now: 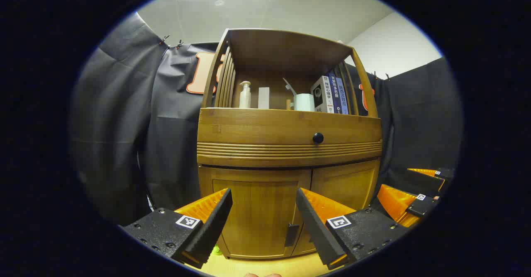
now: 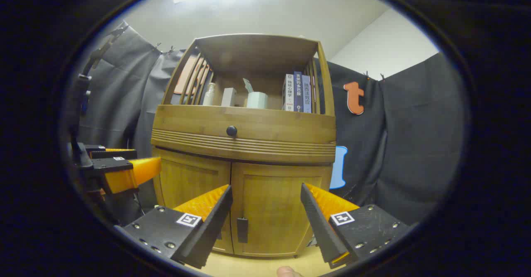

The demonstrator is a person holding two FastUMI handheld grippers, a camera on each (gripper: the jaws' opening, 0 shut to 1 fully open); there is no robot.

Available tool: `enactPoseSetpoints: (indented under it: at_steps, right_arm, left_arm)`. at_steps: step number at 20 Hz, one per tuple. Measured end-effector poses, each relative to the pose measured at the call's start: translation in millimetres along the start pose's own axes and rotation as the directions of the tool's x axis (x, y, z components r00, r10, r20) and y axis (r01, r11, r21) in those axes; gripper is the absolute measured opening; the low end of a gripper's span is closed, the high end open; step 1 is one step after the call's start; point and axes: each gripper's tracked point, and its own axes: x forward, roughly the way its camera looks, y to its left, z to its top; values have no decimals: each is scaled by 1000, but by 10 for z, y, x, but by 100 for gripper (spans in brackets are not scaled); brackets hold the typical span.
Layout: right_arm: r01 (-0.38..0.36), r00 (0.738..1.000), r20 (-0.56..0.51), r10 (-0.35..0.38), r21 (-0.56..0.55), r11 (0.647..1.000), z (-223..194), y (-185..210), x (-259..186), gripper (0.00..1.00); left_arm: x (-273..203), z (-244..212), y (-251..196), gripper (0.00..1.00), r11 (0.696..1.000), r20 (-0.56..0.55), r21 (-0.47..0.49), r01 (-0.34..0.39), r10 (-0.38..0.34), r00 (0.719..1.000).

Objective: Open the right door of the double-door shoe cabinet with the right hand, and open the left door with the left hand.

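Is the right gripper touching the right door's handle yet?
Apart. In the right gripper view, the right gripper is open and short of the closed right door; its dark handle sits in the space beside the fingers.

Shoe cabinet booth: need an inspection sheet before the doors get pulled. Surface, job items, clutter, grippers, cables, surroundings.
Surface: pale wood floor under the cabinet, bare where visible.
Job's things: shoe cabinet; left door and right door both closed, dark handles at the centre seam.
Clutter: on the open shelf a pump bottle, a white box, a cup, books; drawer knob below.
Grippers: left gripper jaws open, short of the left door; right gripper jaws open, short of the right door; neither touches anything.
Cables: thin dark cable left of the cabinet.
Surroundings: black cloth wall, white ceiling.
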Motion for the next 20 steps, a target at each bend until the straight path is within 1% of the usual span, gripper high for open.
enactPoseSetpoints:
  at_steps: [4,7,8,9,10,13,16,18,19,20]
  right_arm:
    - [-6,1000,-21,6,11,1000,-141,64,95,97]
    - [-8,998,-64,8,1,1000,-410,125,195,98]
    - [-13,996,-88,13,-1,1000,-531,159,246,98]
    - [-23,993,-118,23,-2,1000,-682,201,311,97]
    - [-32,988,-149,32,-3,999,-826,257,379,98]
    - [-50,975,-217,52,17,999,-1247,436,573,98]
    - [-57,954,-293,69,48,997,-1632,549,809,96]
    - [-48,934,-350,70,71,996,-1895,577,930,80]
    - [-46,923,-376,76,90,995,-2016,608,986,76]
    - [-46,916,-392,87,113,993,-2103,646,1035,76]
  left_arm:
    - [18,11,77,92,1000,7,9,-8,8,1000]
    - [20,9,178,92,1000,9,10,-24,24,1000]
    - [22,12,222,93,999,9,14,-32,32,999]
    - [14,15,280,95,999,9,19,-42,42,999]
    - [4,15,343,92,998,11,26,-54,54,999]
    - [-1,0,562,92,994,13,46,-100,99,995]
    - [12,-35,735,92,990,5,51,-135,135,991]
    - [29,-57,850,92,986,-2,58,-158,159,987]
    - [35,-65,903,92,984,-4,63,-169,170,985]
    - [41,-70,951,92,981,-5,68,-180,181,983]
